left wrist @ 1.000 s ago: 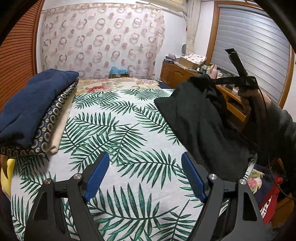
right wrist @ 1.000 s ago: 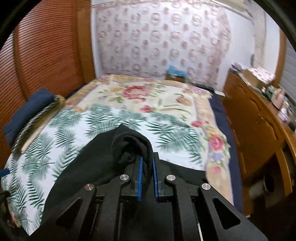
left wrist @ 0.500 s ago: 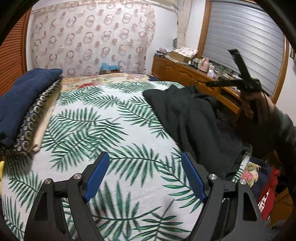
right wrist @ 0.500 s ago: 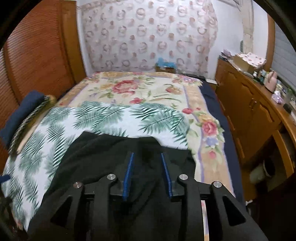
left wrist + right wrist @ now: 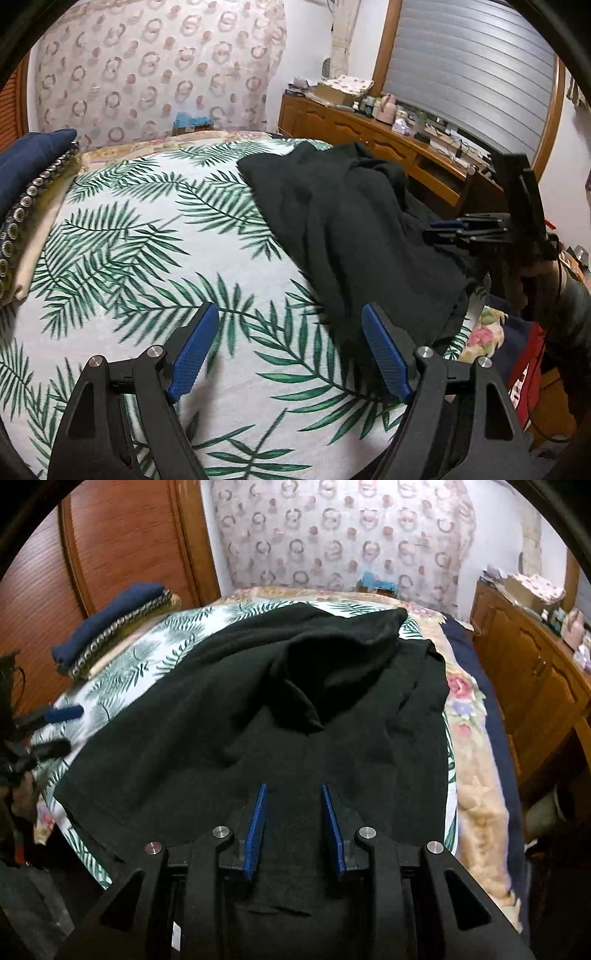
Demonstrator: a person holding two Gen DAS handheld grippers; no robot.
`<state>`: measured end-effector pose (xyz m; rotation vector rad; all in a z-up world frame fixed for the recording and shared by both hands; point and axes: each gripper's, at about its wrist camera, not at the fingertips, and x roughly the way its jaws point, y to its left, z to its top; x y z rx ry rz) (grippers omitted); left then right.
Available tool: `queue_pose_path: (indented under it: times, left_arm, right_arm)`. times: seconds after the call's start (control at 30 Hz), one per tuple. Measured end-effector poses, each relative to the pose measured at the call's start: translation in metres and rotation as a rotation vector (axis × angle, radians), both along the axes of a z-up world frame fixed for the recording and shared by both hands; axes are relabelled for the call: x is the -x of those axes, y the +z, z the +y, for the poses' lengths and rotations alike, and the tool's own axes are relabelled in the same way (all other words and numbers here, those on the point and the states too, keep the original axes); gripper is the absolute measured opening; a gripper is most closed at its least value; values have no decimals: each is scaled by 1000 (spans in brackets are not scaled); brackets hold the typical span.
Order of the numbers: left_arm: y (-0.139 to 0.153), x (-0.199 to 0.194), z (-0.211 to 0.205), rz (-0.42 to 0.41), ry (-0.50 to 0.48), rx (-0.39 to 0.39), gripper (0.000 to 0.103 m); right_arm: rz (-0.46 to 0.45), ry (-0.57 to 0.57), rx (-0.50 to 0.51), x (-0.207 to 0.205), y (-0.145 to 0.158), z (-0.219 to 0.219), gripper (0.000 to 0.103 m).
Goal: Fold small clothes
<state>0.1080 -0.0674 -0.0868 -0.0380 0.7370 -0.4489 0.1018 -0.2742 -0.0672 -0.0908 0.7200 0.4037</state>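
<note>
A black garment (image 5: 354, 236) lies crumpled on the right side of the palm-leaf bedspread (image 5: 155, 266); it fills the middle of the right wrist view (image 5: 280, 709). My left gripper (image 5: 291, 354) is open and empty, low over the bedspread, its right finger near the garment's near edge. My right gripper (image 5: 293, 823) is open and empty, just above the garment's near part. It also shows in the left wrist view (image 5: 443, 230) at the garment's right edge.
A stack of folded clothes (image 5: 26, 192) with a navy piece on top sits at the bed's left edge; it also shows in the right wrist view (image 5: 110, 624). A wooden dresser (image 5: 388, 136) with clutter runs along the right. A patterned curtain (image 5: 343, 535) hangs behind the bed.
My right gripper opened and let go of the black garment, which dropped onto the bed. It then lowered towards the garment. My left gripper moved right, closer to the garment.
</note>
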Motion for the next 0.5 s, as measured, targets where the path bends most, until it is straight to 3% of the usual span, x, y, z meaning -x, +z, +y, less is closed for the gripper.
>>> queue_pose_path:
  times: [0.1,0.17,0.23,0.37,0.5]
  left_arm:
    - [-3,0,-5,7,-11,-5,80]
    - [-3,1,-7,10,-14,-5,81]
    - [-2,2,-8,10,-16,-3,80]
    - [2,5,-10,1,-24,3,80]
    - [6,9,-16,-5,-43,8,81]
  right_arm:
    - [-15,25,23,7,0,9,31]
    - [-27,57,54,17,-6,16,13]
    - [-49,55,48,24,-2,14,4]
    - [-123,20,-32,48,18,-10,3]
    - [-195,-48,-52,87,46,-41,3]
